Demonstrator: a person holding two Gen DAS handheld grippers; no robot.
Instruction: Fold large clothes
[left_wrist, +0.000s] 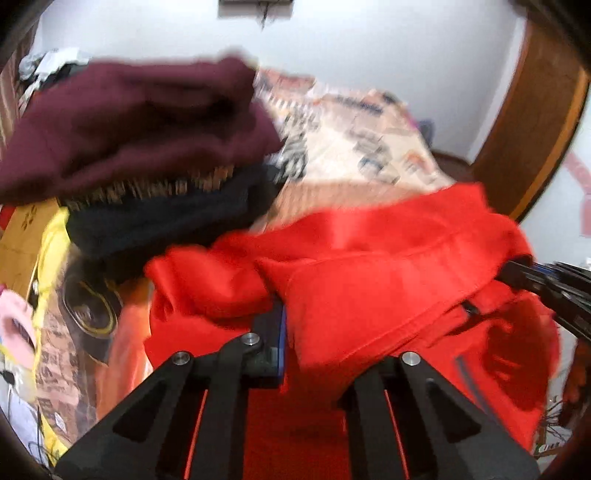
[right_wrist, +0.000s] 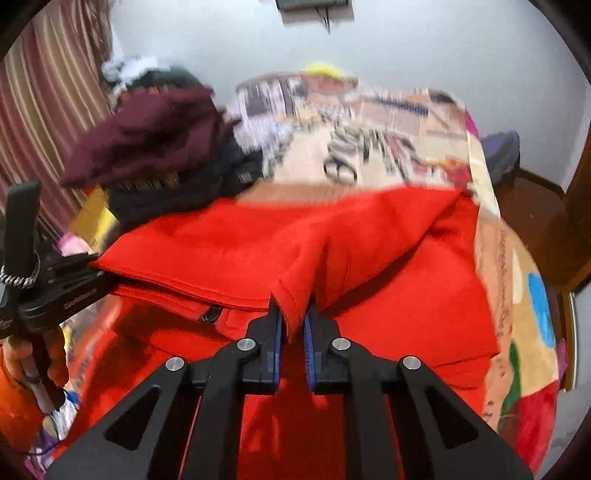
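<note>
Bed w/ printed blanket carries everything; red garment lies across its near half, long axis running 9 to 3 o'clock in the right wrist view. Stack of folded clothes, maroon on top, sits at 10 o'clock from the garment, touching its far-left edge.

Right gripper: fingers pressed together on a hemmed fold of the red cloth, which rises from between the pads toward 12 o'clock. Left gripper: left pad visible, other side buried under red fabric; jaws read as closed, pinching the garment's edge. In the right wrist view the left gripper enters at 9 o'clock, held by a hand in an orange sleeve.

Judgement: both grips sit on the near long edge, one toward each end, cloth slack btwn them. Bulk of the garment lies ahead at 12 o'clock. Next move likely carries the edge forward over the body; grips appear evenly placed, neither hand clearly nearer. Frames blurred, so finer seam detail not confirmed.
</note>
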